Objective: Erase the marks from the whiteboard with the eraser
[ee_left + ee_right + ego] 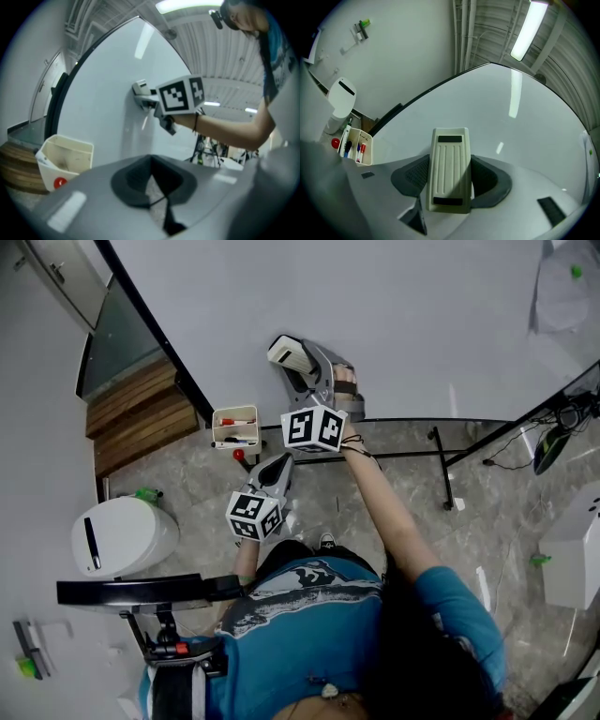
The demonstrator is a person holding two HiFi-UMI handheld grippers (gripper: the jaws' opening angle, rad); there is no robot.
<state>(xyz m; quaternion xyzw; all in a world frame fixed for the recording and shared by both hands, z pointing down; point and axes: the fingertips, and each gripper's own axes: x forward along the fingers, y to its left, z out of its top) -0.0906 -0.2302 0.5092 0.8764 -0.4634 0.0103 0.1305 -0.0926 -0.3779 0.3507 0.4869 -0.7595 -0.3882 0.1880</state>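
Observation:
The whiteboard [394, 324] fills the top of the head view, and I see no marks on it. My right gripper [298, 364] is shut on the cream ribbed eraser [287, 353], which is held against the board's lower part. In the right gripper view the eraser [450, 168] stands between the jaws of the right gripper [450, 190], with the board [497, 117] behind it. My left gripper [279, 467] hangs lower, off the board, and is shut on nothing. In its own view the left gripper [161, 202] looks toward the eraser [140, 89] and the board [108, 93].
A cream marker tray [234, 426] with pens hangs at the board's lower edge, left of the eraser, with a red round magnet [238, 455] under it. Below are the black stand legs [441, 465], wooden steps [141, 413] and a white rounded bin [122, 535].

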